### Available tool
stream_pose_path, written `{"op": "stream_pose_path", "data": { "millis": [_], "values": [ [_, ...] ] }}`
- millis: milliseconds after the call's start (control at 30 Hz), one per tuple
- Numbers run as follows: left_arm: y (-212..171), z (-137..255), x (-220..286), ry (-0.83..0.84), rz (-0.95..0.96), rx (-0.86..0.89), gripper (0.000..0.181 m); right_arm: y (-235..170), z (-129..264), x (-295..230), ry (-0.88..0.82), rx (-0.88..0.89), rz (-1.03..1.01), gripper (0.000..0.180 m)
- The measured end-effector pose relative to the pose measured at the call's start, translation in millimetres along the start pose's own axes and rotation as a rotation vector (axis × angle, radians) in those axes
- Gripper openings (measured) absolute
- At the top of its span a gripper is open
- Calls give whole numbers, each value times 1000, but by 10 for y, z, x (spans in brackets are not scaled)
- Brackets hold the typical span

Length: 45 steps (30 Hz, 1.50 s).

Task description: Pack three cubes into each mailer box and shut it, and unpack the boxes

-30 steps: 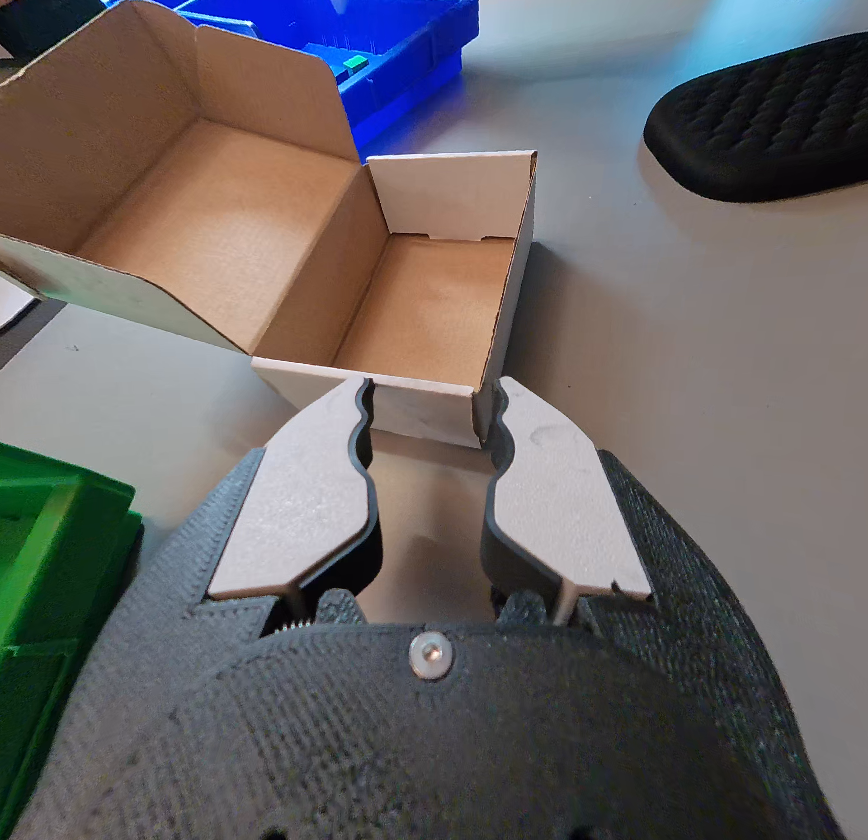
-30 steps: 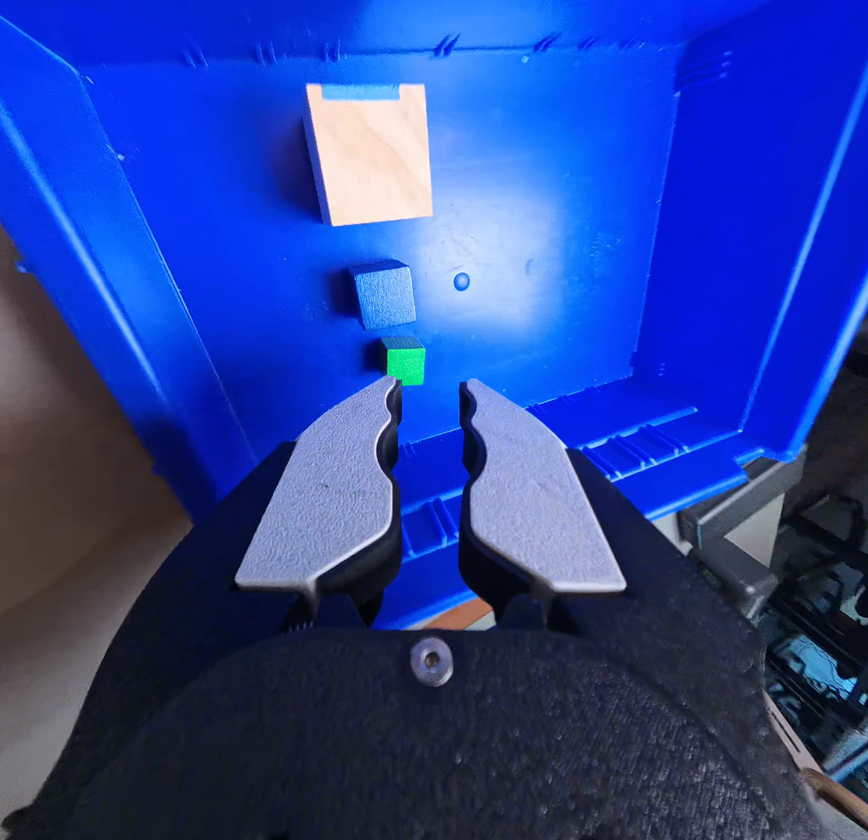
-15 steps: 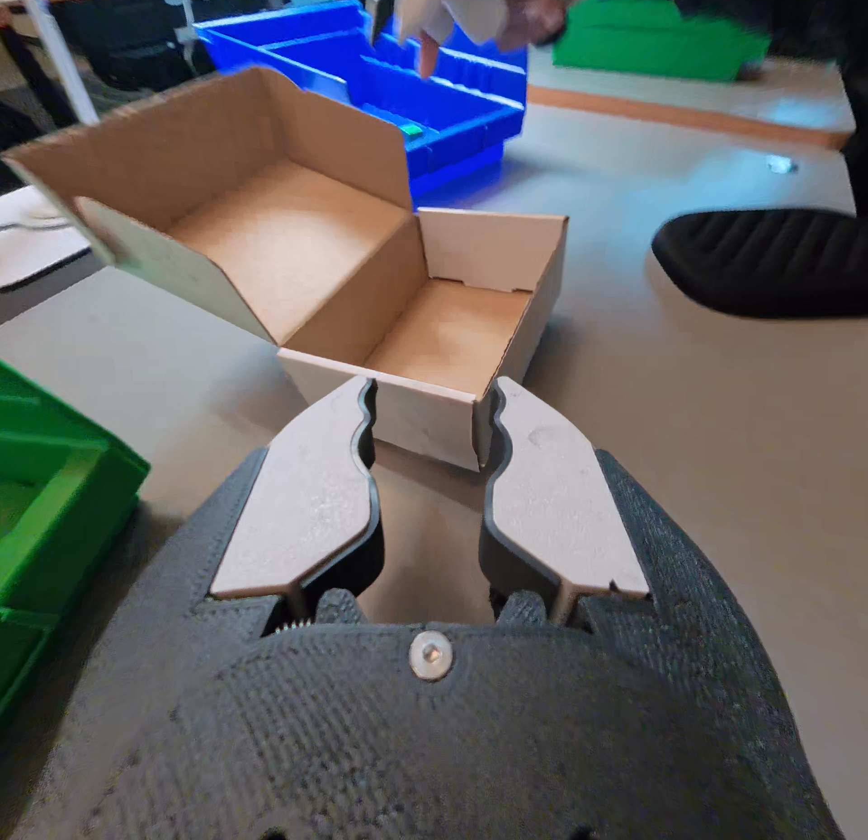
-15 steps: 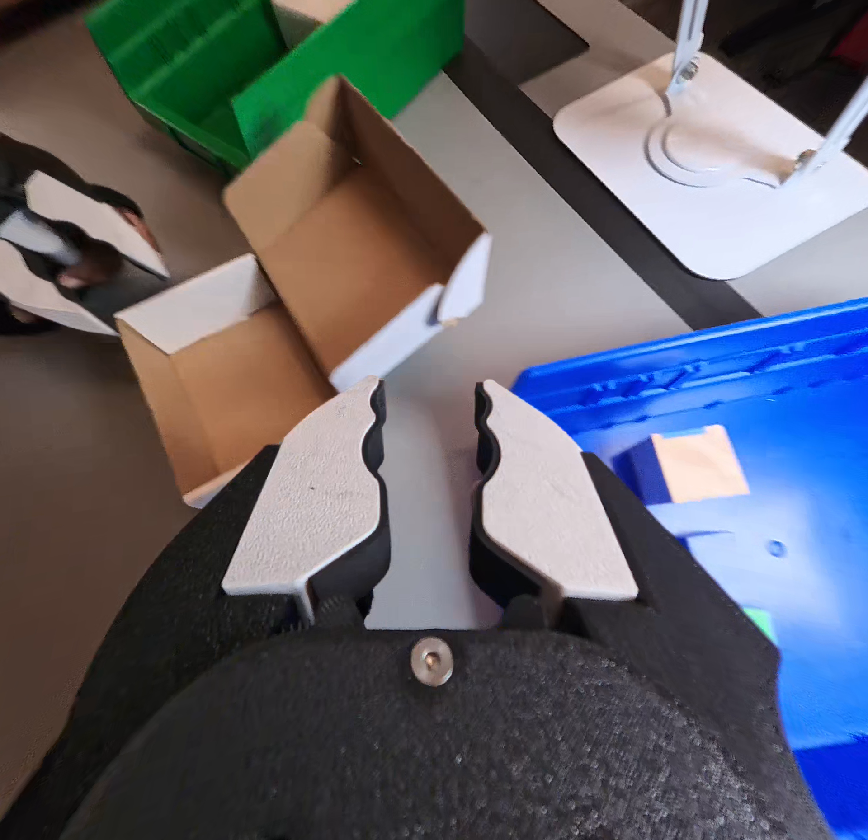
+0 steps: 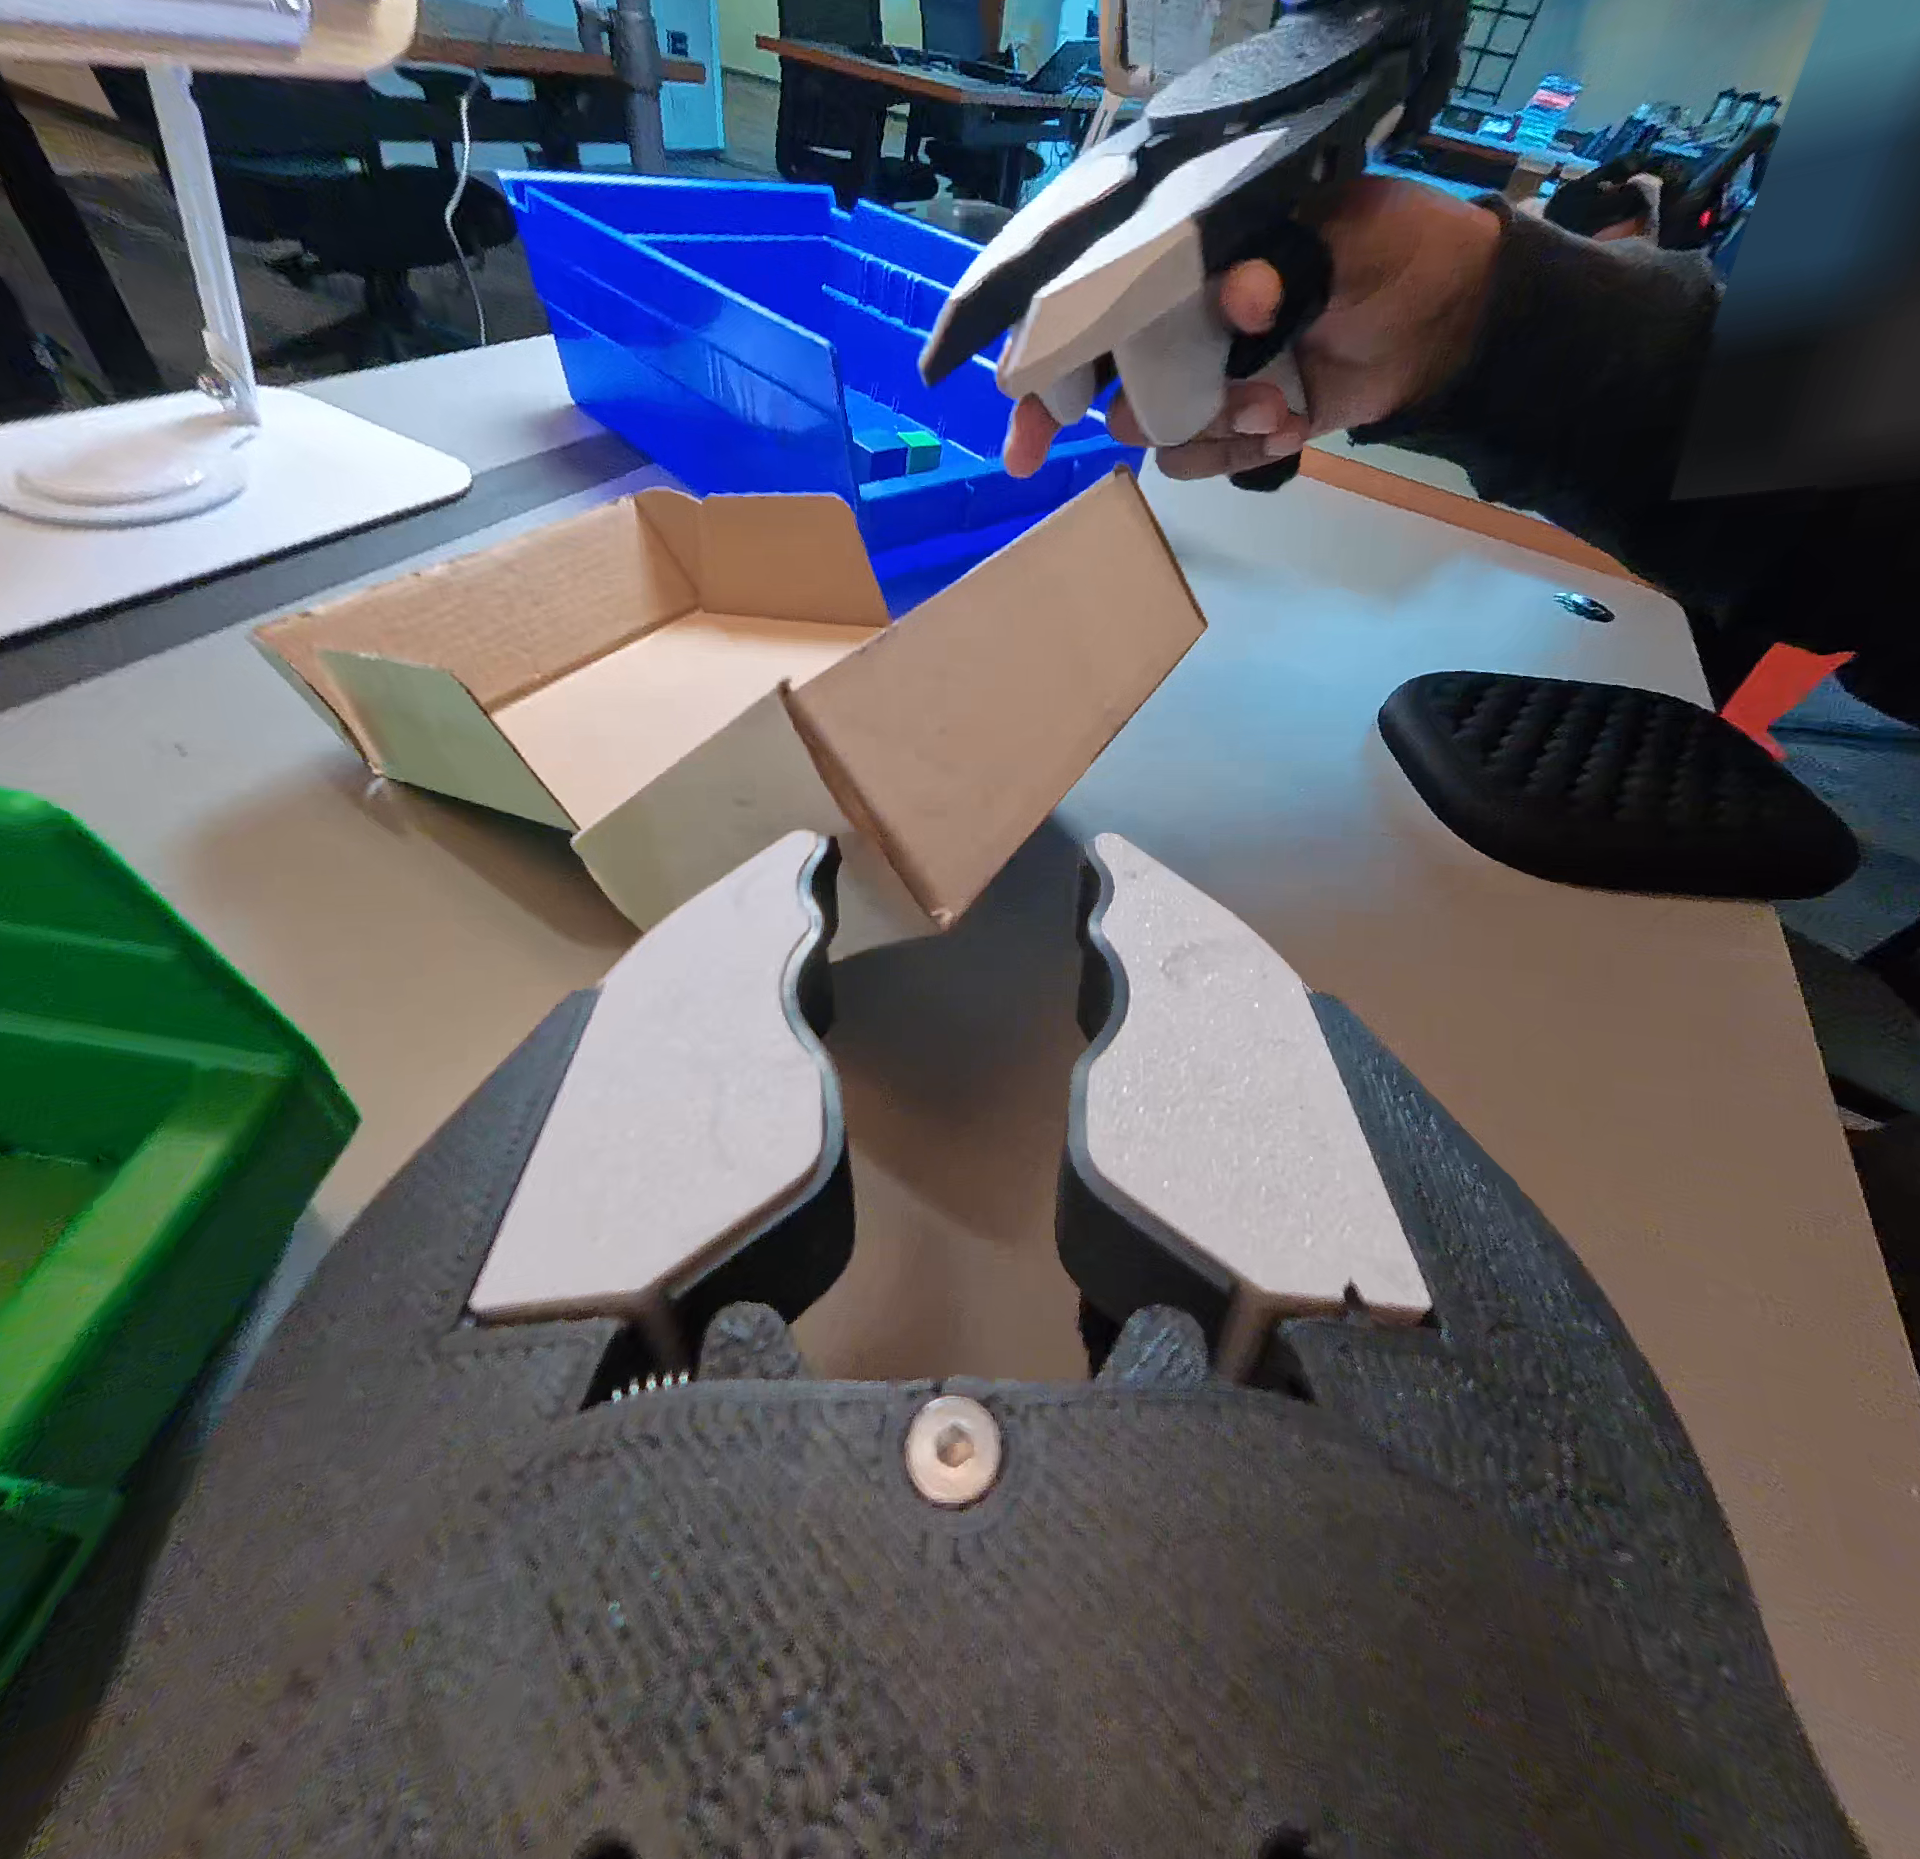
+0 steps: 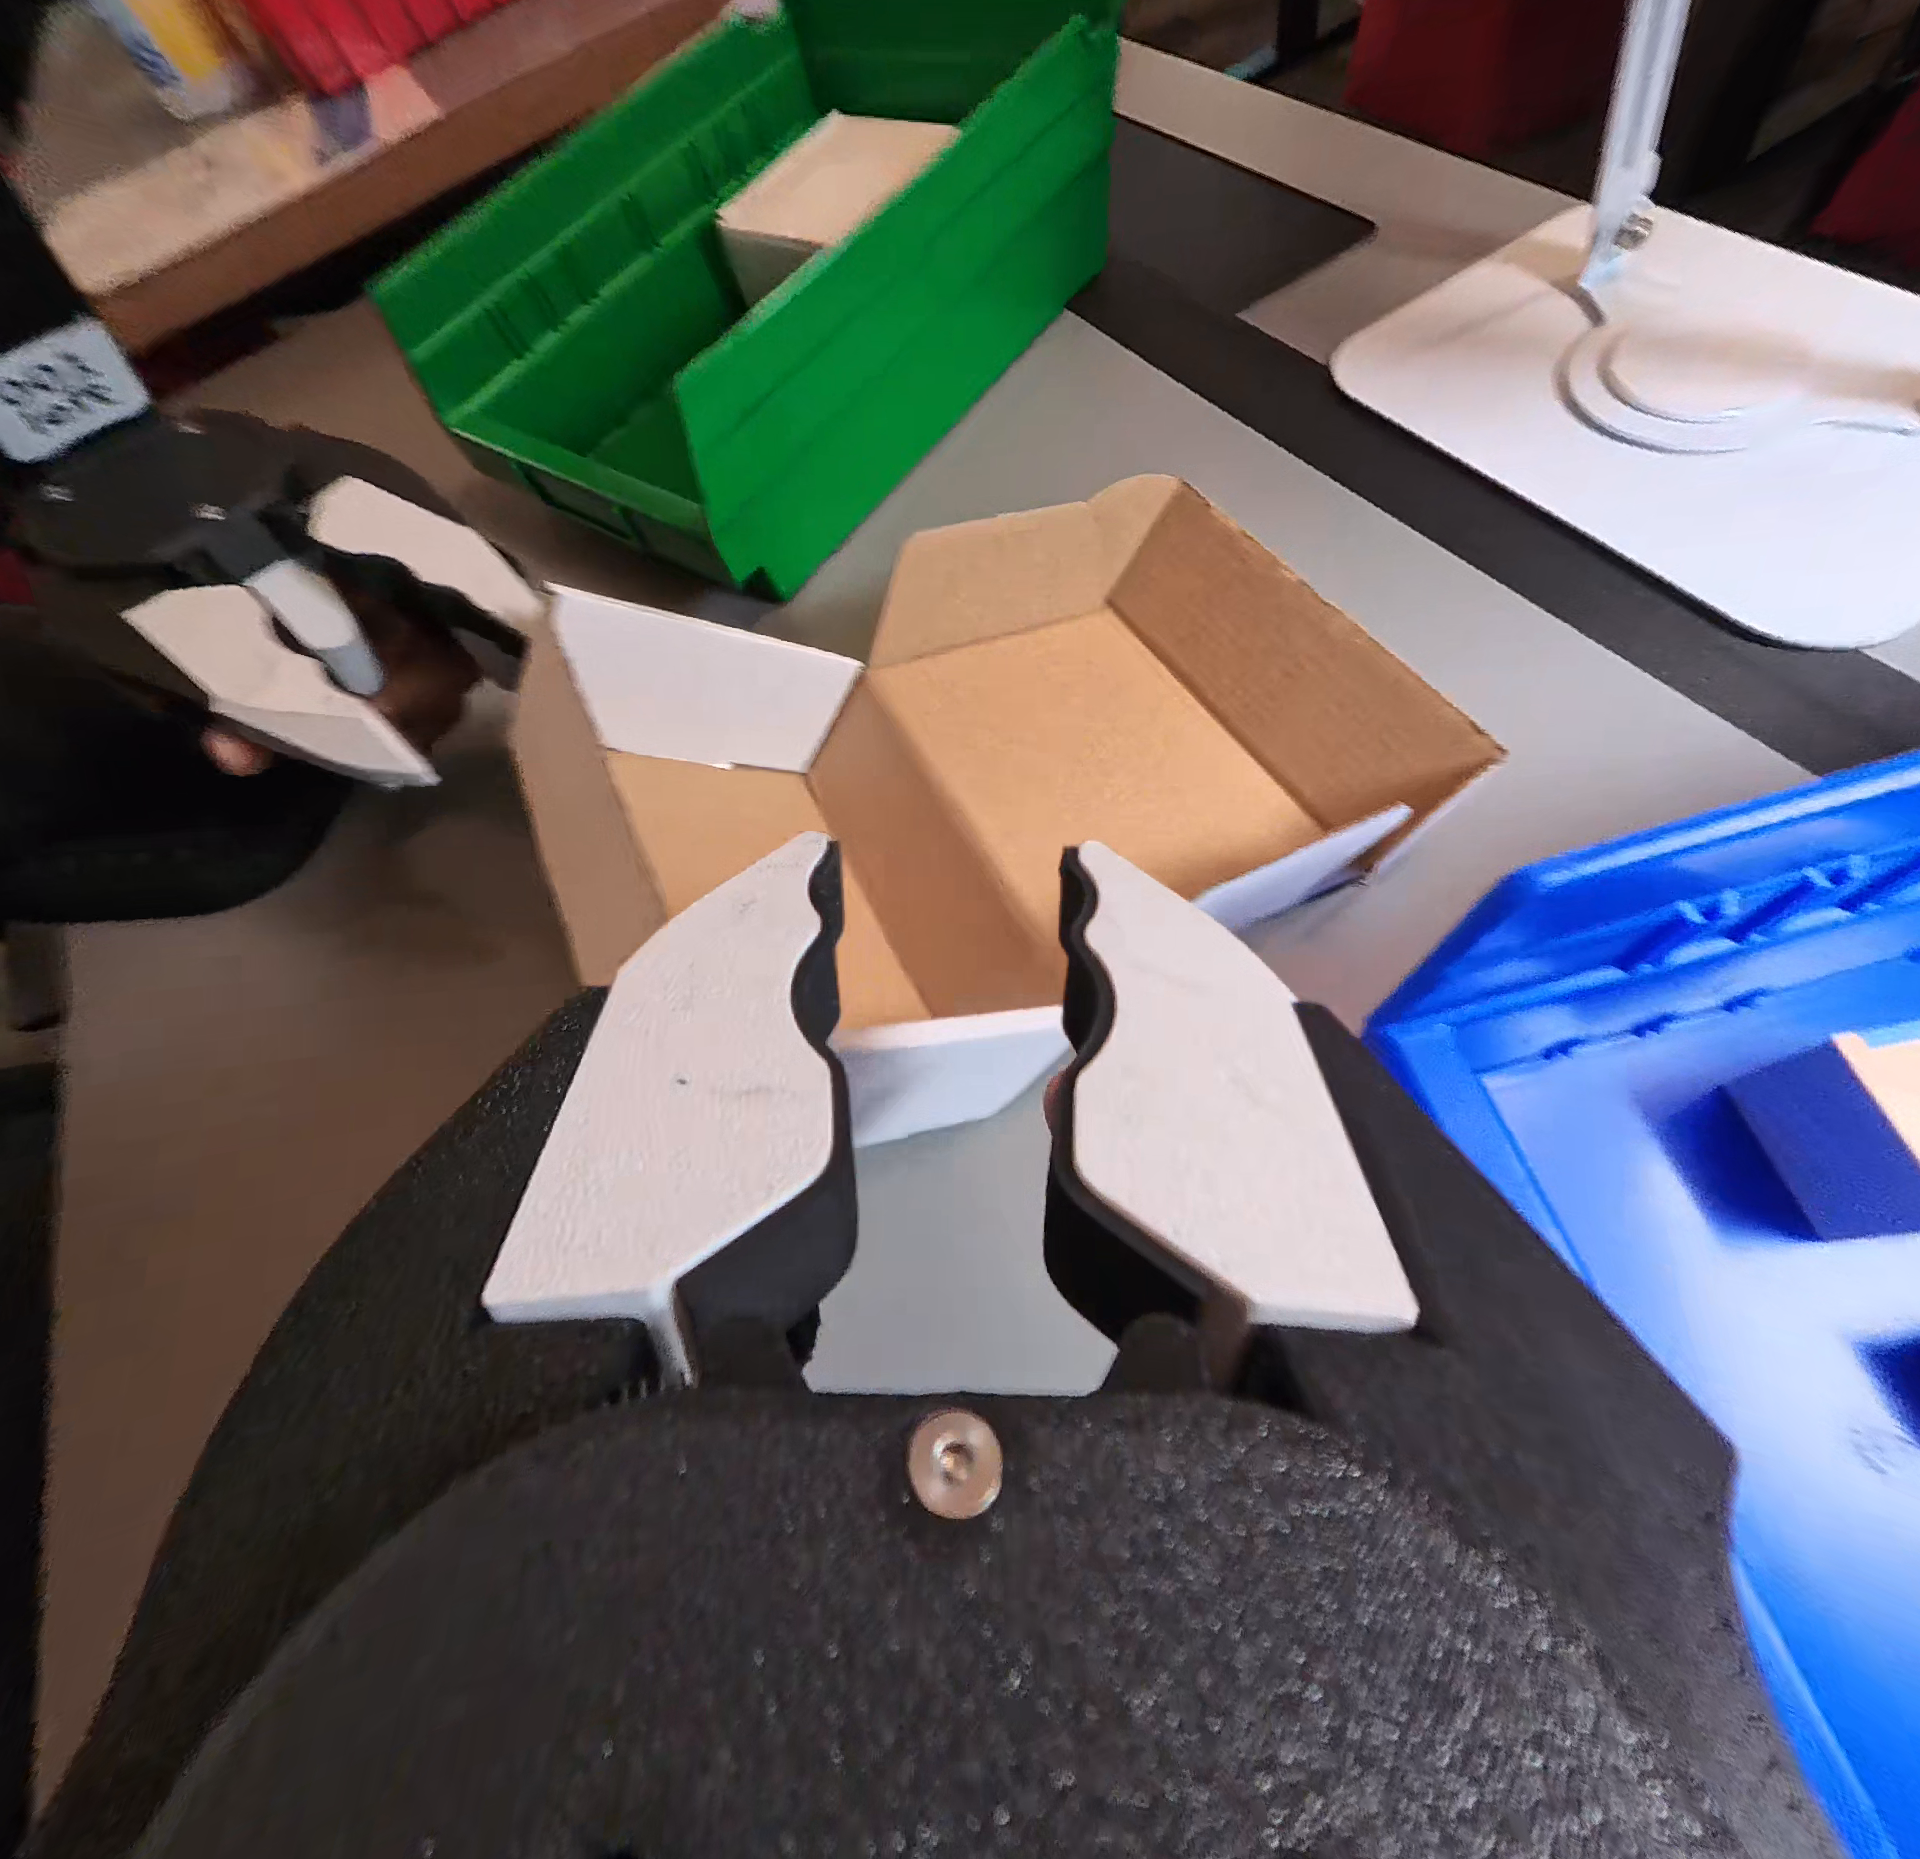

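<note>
An open, empty cardboard mailer box [image 5: 665, 697] lies on the grey table with its lid folded back. My left gripper [image 5: 956, 859] is open and empty, with its tips at the box's near corner. My right gripper [image 6: 948, 859] is open and empty, just above the box's [image 6: 1091, 749] near edge. It also shows in the left wrist view [image 5: 971, 365], held in a hand above the box's far side. A green cube [image 5: 920, 445] and a blue cube [image 5: 878, 448] sit in the blue bin [image 5: 707, 355]. The blue cube [image 6: 1818, 1155] and a wooden block [image 6: 1881, 1071] show in the right wrist view.
A green bin [image 6: 883, 355] beyond the box holds a shut white mailer box [image 6: 831, 188]. It lies at my left gripper's left [image 5: 125, 1082]. A black padded rest [image 5: 1610, 781] lies at the right. A white lamp base [image 5: 208, 479] stands at the back left. The left gripper's tips are roughly 15 cm from the right gripper's. From the right gripper's tips to the wooden block [image 6: 1881, 1071] is close to 20 cm.
My right gripper left the blue bin empty-handed and swung over to the open box. My left gripper stayed open at the box's near corner while its view tilted up.
</note>
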State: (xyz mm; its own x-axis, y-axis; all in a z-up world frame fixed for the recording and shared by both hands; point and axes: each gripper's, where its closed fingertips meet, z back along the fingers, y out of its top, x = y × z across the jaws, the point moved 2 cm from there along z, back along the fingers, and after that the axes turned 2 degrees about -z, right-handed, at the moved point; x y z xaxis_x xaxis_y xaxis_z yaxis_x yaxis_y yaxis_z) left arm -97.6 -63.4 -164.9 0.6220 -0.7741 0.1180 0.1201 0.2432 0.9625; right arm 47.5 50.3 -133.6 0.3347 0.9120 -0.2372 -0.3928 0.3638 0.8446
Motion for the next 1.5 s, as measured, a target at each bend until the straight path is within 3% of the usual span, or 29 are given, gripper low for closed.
{"op": "stream_pose_path", "data": {
  "millis": [133, 267, 367, 567, 833, 900, 1000, 1100, 1300, 1367, 1433, 1467, 1500],
  "values": [
    [151, 61, -32, 33, -50, 22, 43, 27, 82, -353, 125, 37, 70, 39],
    [363, 114, -174, 74, -45, 54, 43, -296, -17, -460, 4, -129, 342, 29],
    [453, 134, -335, 116, 9, 58, 42, -440, -32, -669, 1, -152, 581, 13],
    [257, 25, -597, 214, 107, -33, 39, -832, -101, -824, -88, -290, 918, 9],
    [147, -315, -789, 306, 130, -112, 47, -995, -176, -884, -108, -261, 936, 6],
    [206, -366, -854, 337, 128, -84, 42, -994, -171, -894, -114, -245, 922, 7],
    [233, -408, -862, 360, 81, -83, 16, -958, -126, -907, -100, -210, 824, 21],
    [220, -406, -844, 370, 52, -78, 11, -688, -1, -843, -57, -74, 567, 30],
    [219, -383, -819, 373, 39, -60, 8, -149, 85, 18, -247, 96, 9, 43],
    [222, -379, -797, 369, 28, -52, 8, -108, -17, 168, -240, 108, -139, 42],
    [232, -361, -770, 362, 16, -34, 9, -124, -124, 234, -241, 91, -212, 31],
    [241, -348, -744, 350, 10, -23, 9, -108, -141, 240, -248, 103, -217, 15],
    [251, -331, -714, 336, 0, -10, 10, -81, -143, 227, -256, 122, -197, 13]
  ]
}}
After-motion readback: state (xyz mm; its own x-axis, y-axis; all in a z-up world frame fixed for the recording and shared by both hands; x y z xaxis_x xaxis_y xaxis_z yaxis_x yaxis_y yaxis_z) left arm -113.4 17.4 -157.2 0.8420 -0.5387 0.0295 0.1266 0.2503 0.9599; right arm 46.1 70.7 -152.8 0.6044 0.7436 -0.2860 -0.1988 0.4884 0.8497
